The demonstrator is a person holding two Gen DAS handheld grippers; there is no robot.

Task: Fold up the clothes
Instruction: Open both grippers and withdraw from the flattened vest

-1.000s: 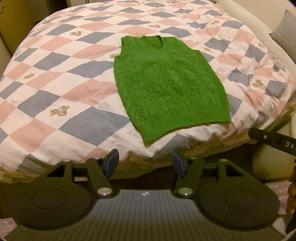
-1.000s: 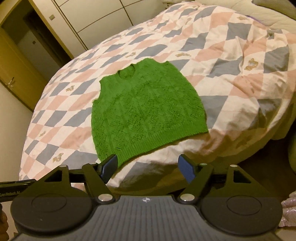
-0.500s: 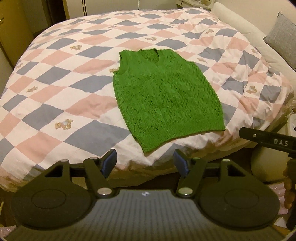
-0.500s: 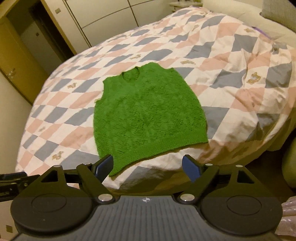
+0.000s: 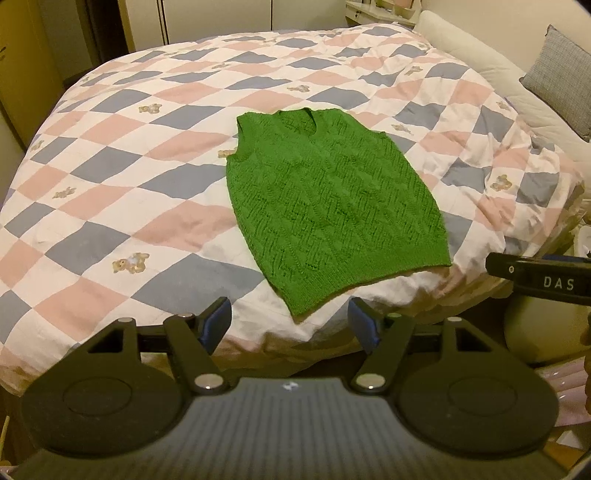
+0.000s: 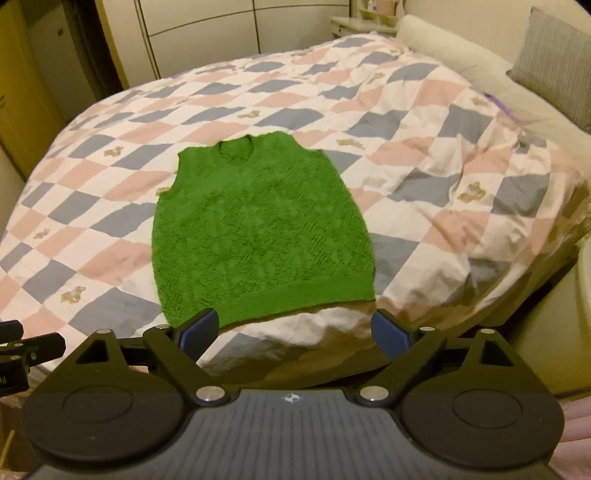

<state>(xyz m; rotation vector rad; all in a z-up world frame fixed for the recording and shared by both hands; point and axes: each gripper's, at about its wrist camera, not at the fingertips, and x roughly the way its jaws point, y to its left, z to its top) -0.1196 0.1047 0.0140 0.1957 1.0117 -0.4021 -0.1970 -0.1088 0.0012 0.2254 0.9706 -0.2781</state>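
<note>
A green knitted sleeveless vest (image 5: 328, 206) (image 6: 258, 236) lies flat on the bed, neck away from me, hem toward the near edge. My left gripper (image 5: 290, 325) hangs open just short of the hem's near left corner, with nothing between its blue pads. In the right wrist view my right gripper (image 6: 295, 332) is open wide, level with the hem and above the bed's front edge; its left pad (image 6: 197, 332) overlaps the hem's lower left part in the picture. In the left wrist view the right gripper's black body (image 5: 539, 280) shows at the right edge.
The bed carries a quilt (image 5: 110, 206) (image 6: 443, 177) of pink, grey and white diamonds with small bear prints. A grey pillow (image 5: 561, 77) and a cream headboard pad (image 6: 461, 62) lie at the far right. Wardrobe doors (image 6: 207, 33) stand behind the bed.
Both grippers have risen and tilted, so more of the bed's far side shows. The right gripper has opened wider and swung toward the hem. The vest has not moved.
</note>
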